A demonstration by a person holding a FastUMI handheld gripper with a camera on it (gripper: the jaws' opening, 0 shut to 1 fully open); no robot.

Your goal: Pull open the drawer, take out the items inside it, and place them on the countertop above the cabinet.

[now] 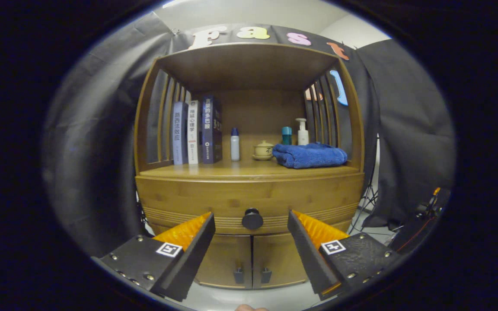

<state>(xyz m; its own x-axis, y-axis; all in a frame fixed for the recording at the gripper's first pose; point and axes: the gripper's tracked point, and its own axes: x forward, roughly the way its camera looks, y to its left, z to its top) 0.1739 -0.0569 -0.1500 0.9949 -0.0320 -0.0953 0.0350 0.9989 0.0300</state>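
Note:
A wooden cabinet stands ahead of me, and its drawer (pixel 197 196) is closed, with a round dark knob (pixel 252 218) in the middle of its front. My gripper (pixel 251 218) is open, the fingers wide apart to either side of the knob and a little short of it. Nothing is between the fingers. Above the drawer runs the countertop (pixel 231 169), a wooden shelf under a slatted hood. What lies inside the drawer is hidden.
On the countertop stand three books (pixel 197 131) at the left, a small white bottle (pixel 234 144), a lidded cup (pixel 263 150), a folded blue towel (pixel 309 155), a teal container (pixel 286 135) and a pump bottle (pixel 302 131). Two lower doors (pixel 253 259) sit below the drawer.

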